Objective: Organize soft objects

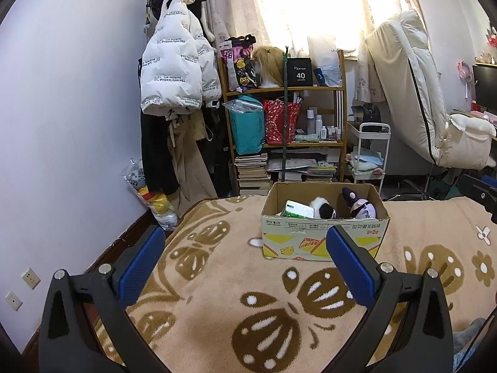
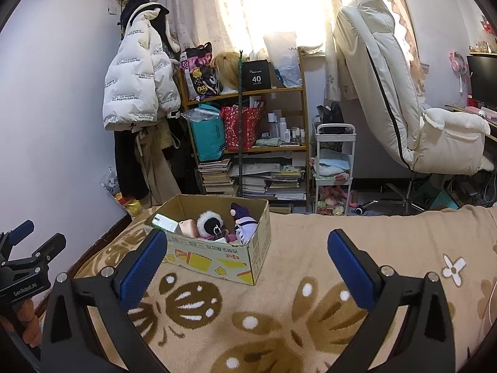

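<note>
In the left wrist view my left gripper (image 1: 245, 267) is spread wide and holds nothing. The box (image 1: 323, 242) stands on the blanket (image 1: 217, 295) just ahead, behind the right finger, with a purple doll (image 1: 362, 206) and a panda plush (image 1: 323, 206) inside.

In the right wrist view my right gripper (image 2: 247, 269) is also spread and empty. The box (image 2: 223, 258) sits ahead, behind its left finger. Only here I see a pink toy (image 2: 190, 227) inside the box.
</note>
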`<action>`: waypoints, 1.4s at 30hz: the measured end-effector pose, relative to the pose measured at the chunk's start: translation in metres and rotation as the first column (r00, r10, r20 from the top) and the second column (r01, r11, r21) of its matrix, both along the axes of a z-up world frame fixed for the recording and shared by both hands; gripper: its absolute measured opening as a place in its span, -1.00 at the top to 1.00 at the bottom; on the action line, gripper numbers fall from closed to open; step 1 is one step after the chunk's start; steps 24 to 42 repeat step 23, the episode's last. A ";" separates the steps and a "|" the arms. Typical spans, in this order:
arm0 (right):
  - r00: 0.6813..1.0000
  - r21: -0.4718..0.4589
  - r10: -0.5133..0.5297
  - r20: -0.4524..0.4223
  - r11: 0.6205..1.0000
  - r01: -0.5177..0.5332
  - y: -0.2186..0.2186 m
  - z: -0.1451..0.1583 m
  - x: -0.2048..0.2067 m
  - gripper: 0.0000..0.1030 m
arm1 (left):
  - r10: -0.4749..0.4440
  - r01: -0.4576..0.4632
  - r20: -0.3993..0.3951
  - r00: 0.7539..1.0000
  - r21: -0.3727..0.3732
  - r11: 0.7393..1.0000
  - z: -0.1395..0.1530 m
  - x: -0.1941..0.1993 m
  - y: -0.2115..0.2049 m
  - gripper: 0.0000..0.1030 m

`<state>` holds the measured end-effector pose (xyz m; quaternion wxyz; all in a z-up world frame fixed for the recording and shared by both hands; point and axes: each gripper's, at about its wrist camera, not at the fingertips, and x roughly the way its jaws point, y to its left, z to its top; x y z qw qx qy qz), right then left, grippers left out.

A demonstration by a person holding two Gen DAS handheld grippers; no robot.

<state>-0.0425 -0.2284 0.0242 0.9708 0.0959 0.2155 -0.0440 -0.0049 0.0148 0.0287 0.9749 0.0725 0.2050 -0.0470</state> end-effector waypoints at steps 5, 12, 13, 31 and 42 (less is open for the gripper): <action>1.000 0.001 0.000 0.000 1.000 0.000 -0.001 0.000 -0.001 -1.00 | -0.010 0.010 -0.002 1.000 0.011 1.000 -0.003 -0.002 -0.005 -0.98; 1.000 0.008 -0.001 -0.002 1.000 0.001 -0.002 0.000 -0.001 -1.00 | 0.002 -0.002 -0.001 1.000 0.035 0.999 -0.005 -0.003 -0.011 -0.98; 1.000 0.007 -0.002 -0.002 1.000 0.002 -0.002 0.000 -0.001 -1.00 | 0.001 -0.001 -0.004 1.000 0.036 0.999 -0.006 -0.003 -0.011 -0.98; 1.000 0.009 -0.005 0.001 1.000 0.005 -0.004 0.001 -0.001 -1.00 | 0.003 -0.003 -0.005 1.000 0.037 0.999 -0.006 -0.002 -0.011 -0.98; 1.000 0.009 -0.005 0.001 1.000 0.005 -0.004 0.001 -0.001 -1.00 | 0.003 -0.003 -0.005 1.000 0.037 0.999 -0.006 -0.002 -0.011 -0.98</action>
